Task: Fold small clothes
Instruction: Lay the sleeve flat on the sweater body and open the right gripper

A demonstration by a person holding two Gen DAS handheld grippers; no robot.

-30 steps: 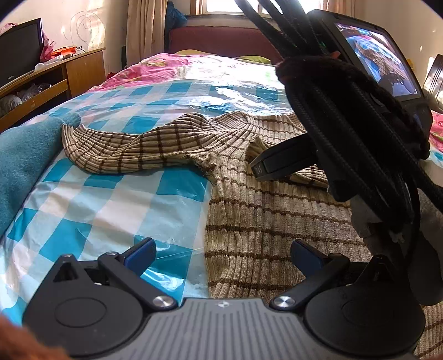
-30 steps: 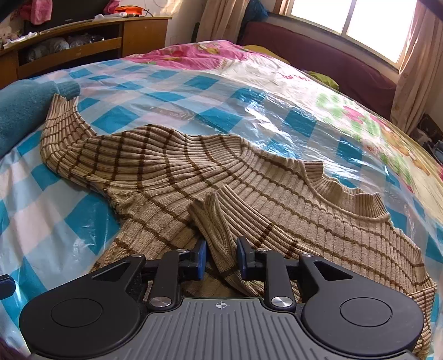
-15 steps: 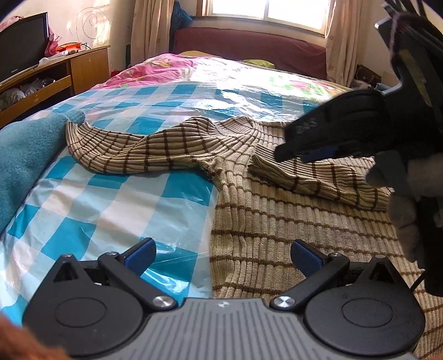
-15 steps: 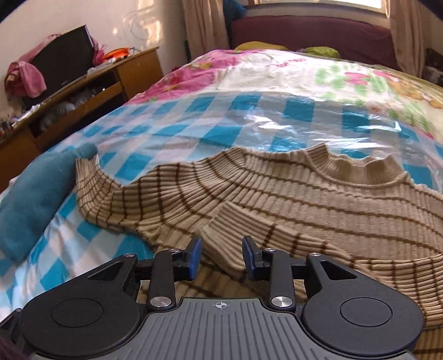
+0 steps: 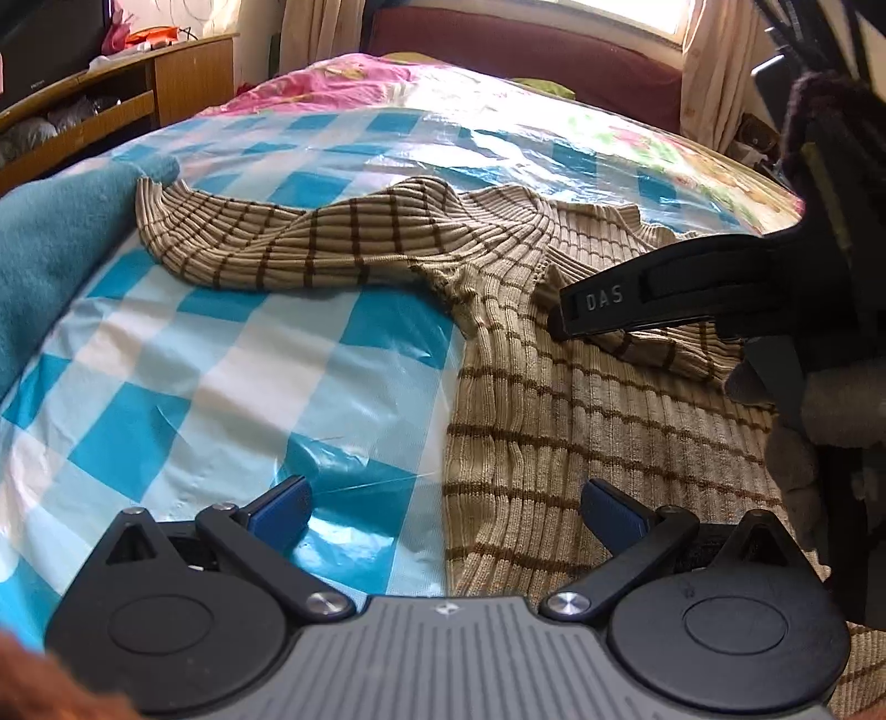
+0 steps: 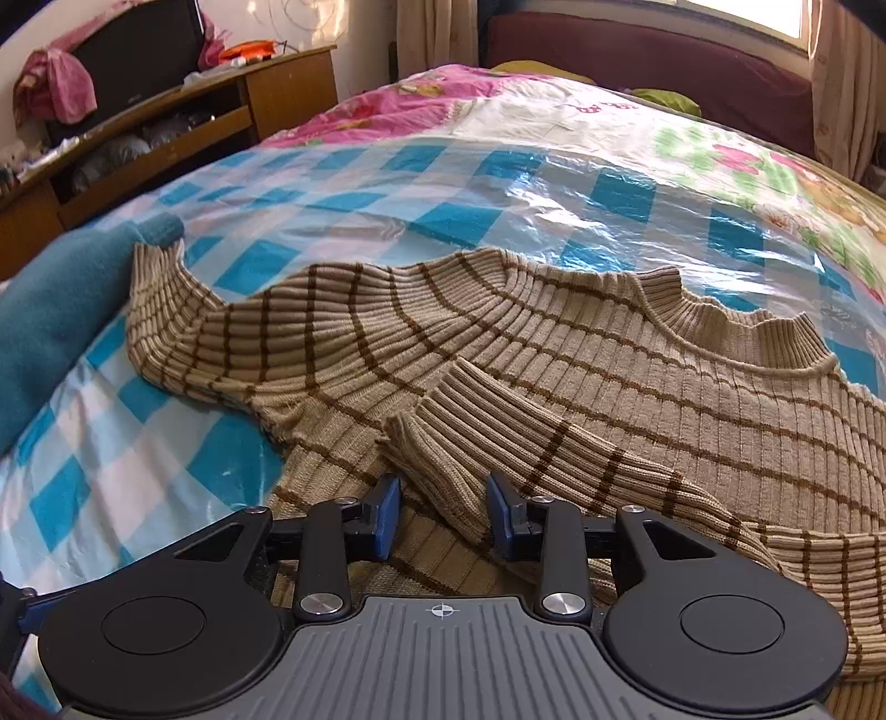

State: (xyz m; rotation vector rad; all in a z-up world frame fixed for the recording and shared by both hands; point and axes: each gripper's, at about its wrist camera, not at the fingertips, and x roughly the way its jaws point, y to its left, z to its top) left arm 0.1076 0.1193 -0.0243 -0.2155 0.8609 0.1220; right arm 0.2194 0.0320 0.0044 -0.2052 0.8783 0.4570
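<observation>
A beige ribbed sweater with thin brown stripes (image 6: 554,354) lies flat on a blue-and-white checked plastic sheet (image 6: 155,465) over the bed. One sleeve stretches out to the left (image 5: 266,249). The other sleeve is folded across the body, its cuff (image 6: 437,443) lying loose. My right gripper (image 6: 442,518) is open just behind that cuff, pads either side of it and apart from it; it also shows in the left wrist view (image 5: 559,321). My left gripper (image 5: 443,507) is wide open and empty, over the sweater's left side edge (image 5: 459,443).
A teal knit garment (image 6: 50,310) lies at the left, touching the outstretched sleeve's cuff. A wooden TV cabinet (image 6: 166,127) stands beyond the bed's left side. A floral quilt (image 6: 609,122) covers the far bed, ending at a dark red headboard (image 6: 637,50).
My right gripper has opened, let go of the folded sleeve's cuff and drawn back a little. The cuff now lies on the sweater's body. My left gripper has stayed open in place.
</observation>
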